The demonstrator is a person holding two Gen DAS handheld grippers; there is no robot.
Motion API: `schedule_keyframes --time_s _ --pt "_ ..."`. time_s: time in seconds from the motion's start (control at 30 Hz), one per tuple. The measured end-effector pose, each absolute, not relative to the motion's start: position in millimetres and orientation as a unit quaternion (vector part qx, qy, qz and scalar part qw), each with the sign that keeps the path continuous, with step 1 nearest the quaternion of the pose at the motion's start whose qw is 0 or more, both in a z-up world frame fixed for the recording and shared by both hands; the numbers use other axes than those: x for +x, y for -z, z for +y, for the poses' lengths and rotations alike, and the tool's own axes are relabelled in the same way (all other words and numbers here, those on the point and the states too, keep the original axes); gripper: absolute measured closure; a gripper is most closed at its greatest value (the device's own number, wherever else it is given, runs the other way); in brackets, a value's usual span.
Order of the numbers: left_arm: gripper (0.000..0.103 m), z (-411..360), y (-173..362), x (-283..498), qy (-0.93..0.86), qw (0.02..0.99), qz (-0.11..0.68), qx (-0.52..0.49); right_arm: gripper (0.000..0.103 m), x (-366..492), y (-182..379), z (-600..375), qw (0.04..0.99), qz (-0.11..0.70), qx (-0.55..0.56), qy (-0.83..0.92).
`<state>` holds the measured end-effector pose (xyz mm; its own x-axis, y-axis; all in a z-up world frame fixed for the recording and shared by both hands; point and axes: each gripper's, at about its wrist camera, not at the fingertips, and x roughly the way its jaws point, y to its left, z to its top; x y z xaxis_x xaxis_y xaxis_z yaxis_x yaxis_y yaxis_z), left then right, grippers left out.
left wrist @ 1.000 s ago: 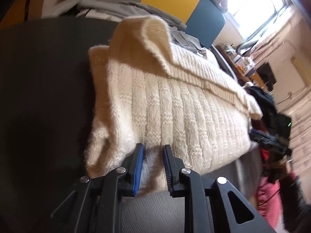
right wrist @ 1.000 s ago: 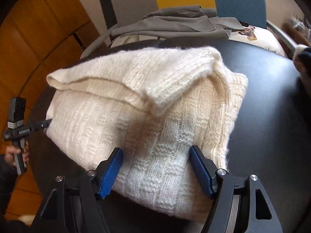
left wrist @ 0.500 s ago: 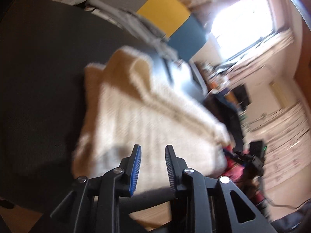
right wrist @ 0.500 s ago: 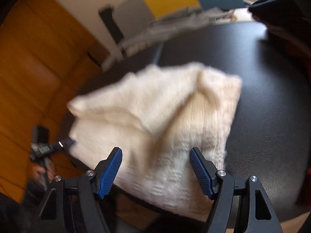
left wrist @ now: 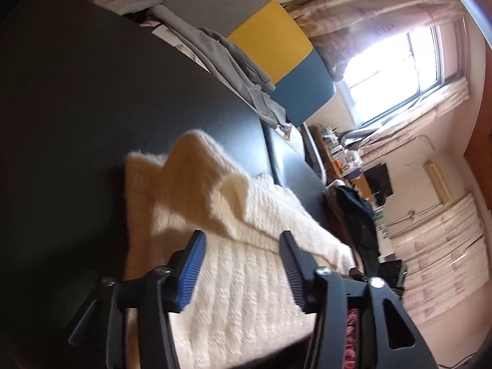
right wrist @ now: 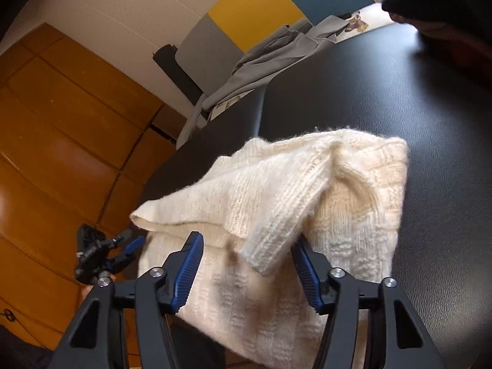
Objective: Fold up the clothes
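Observation:
A cream knitted sweater point(left wrist: 233, 276) lies folded on the black table point(left wrist: 92, 107), with a sleeve laid across its top. My left gripper point(left wrist: 243, 246) hovers over the sweater's near edge. Its jaws are opening and stand wide, with the pads off the knit. In the right wrist view the sweater point(right wrist: 353, 215) fills the middle, and my right gripper point(right wrist: 247, 255) is at its near edge. Those jaws are closing, with the ribbed sleeve cuff point(right wrist: 267, 246) between them but not pinched. The left gripper point(right wrist: 130, 249) shows past the sweater's left corner.
A grey garment point(left wrist: 233, 61) hangs over a seat back with grey, yellow and blue panels point(left wrist: 276, 40) behind the table. A dark pile of clothes point(left wrist: 353, 209) lies at the table's right end. Orange wood panelling point(right wrist: 61, 153) stands on the left.
The left jaws, narrow on the sweater's edge before, have spread wide and let it go. The right jaws have narrowed. Both grippers have drawn back and rolled, so the sweater looks smaller.

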<state>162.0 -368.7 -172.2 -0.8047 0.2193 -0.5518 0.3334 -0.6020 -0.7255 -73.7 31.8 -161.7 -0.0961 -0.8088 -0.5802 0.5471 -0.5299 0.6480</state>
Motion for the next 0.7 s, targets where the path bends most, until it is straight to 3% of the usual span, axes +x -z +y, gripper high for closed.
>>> schedule_keyframes --time_s 0.07,0.17,0.27,0.43,0.7 --pt "0.048 -372 173 151 0.838 0.038 0.443 0.316 0.065 -76 163 25 0.467 -0.121 0.487 0.728" --pt "0.051 -376 174 136 0.837 0.039 0.438 0.325 0.073 -81 162 12 0.468 -0.104 0.486 0.731" --pt "0.065 -373 169 119 0.837 0.018 0.443 0.320 0.077 -88 156 5 0.470 -0.107 0.479 0.734" --pt "0.068 -389 163 89 0.833 0.006 0.466 0.296 0.077 -121 148 -2 0.466 -0.157 0.475 0.730" --pt "0.061 -409 158 81 0.837 0.046 0.459 0.294 0.072 -164 164 -11 0.445 -0.212 0.497 0.714"
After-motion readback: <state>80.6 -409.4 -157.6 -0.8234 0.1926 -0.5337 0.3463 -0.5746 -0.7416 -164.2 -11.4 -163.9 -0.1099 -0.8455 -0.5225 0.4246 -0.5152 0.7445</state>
